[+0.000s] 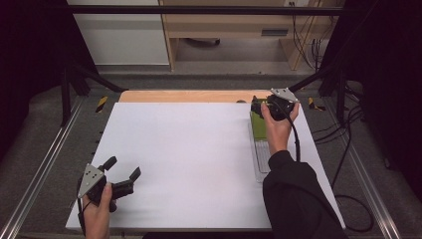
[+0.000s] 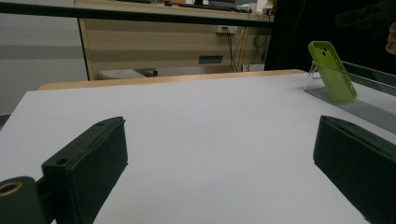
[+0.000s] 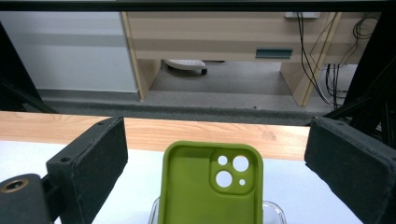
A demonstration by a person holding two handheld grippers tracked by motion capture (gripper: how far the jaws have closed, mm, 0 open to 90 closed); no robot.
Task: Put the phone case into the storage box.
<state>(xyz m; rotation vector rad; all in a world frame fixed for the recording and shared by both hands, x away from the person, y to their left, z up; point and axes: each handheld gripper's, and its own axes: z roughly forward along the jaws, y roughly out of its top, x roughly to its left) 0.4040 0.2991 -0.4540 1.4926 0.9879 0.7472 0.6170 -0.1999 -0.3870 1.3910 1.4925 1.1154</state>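
Observation:
A lime-green phone case stands upright, leaning on a clear plastic stand, its inner side and camera cut-out facing my right gripper. My right gripper is open, one jaw on each side of the case's top and clear of it. In the high view the case and stand sit at the white table's right edge, with the right gripper just above the case. My left gripper is open and holds nothing near the front left corner. From it the case shows far off to the right.
A white sheet covers the table, with a bare wooden strip along the far edge. Metal rails flank both sides. Cables trail on the floor at the right. A wooden desk stands beyond.

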